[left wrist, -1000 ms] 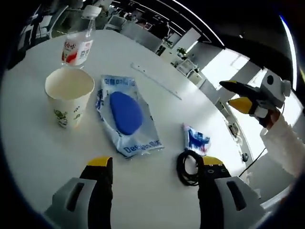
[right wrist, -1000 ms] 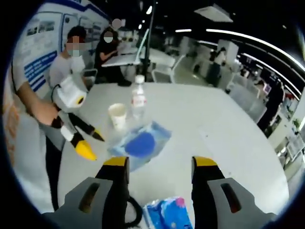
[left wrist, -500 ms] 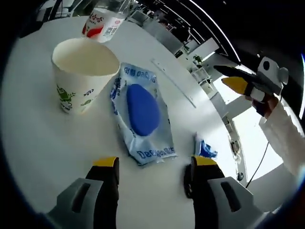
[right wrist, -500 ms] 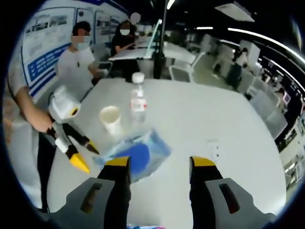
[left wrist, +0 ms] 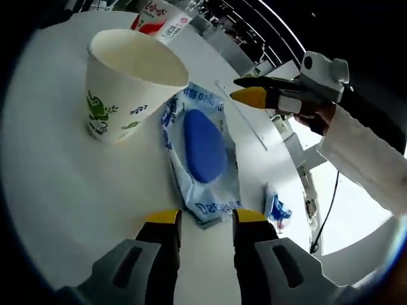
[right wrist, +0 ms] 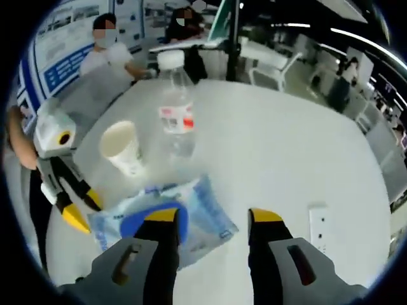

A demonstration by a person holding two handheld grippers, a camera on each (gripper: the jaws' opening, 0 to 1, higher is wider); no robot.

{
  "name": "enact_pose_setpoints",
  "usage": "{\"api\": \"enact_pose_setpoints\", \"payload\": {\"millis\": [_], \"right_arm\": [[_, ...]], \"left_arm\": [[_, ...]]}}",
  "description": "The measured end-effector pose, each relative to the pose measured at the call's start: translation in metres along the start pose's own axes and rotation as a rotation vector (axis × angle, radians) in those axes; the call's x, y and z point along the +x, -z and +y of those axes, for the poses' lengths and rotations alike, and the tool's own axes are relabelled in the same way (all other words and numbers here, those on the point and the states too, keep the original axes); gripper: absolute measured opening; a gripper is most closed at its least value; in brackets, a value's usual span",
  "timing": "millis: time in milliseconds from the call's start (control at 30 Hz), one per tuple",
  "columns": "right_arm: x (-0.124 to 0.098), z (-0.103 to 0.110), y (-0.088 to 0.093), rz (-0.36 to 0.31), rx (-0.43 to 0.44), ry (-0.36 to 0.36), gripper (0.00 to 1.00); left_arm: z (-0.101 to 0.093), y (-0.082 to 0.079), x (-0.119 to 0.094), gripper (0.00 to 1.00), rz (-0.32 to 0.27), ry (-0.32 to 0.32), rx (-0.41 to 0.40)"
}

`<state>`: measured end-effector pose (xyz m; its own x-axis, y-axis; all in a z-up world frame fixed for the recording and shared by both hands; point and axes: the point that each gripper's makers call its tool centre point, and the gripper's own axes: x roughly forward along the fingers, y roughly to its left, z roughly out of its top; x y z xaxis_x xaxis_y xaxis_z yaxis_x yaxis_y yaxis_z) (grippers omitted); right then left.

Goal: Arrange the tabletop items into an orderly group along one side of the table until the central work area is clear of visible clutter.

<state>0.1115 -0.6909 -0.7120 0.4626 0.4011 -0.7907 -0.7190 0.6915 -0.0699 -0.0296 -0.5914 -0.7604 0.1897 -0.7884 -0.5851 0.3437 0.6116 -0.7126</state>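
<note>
The left tongs are held with jaws apart and empty, just short of the near edge of the blue packet; the paper cup stands beyond, to their left. The right tongs, also parted and empty, are poised over the packet's corner, with the bottle ahead. The packet is best pinched by its flat edge and slid sideways, so that the cup is not knocked.
</note>
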Motion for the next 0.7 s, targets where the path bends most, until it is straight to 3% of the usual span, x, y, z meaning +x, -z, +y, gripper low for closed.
{"api": "enact_pose_setpoints", "payload": {"millis": [167,267,367,433,600,700], "right_arm": [[0.018,0.002,0.011,0.044,0.008,-0.038,0.34],[0.025,0.006,0.024,0.095,0.038,-0.051,0.21],[0.027,0.003,0.021,0.081,0.037,-0.026,0.15],[0.026,0.000,0.025,0.094,0.038,-0.011,0.01],[0.014,0.002,0.036,0.120,0.117,0.001,0.00],[0.002,0.006,0.038,0.101,0.230,0.017,0.00]], "left_arm": [[0.008,0.002,0.001,0.13,0.002,0.008,-0.030],[0.007,0.003,0.001,0.09,0.011,0.008,-0.028],[0.007,0.001,0.000,0.06,0.009,0.011,-0.049],[0.009,0.000,0.000,0.04,0.006,0.011,-0.047],[0.004,-0.002,-0.003,0.01,0.002,0.021,-0.038],[0.002,-0.005,-0.007,0.00,-0.002,0.019,-0.015]]}}
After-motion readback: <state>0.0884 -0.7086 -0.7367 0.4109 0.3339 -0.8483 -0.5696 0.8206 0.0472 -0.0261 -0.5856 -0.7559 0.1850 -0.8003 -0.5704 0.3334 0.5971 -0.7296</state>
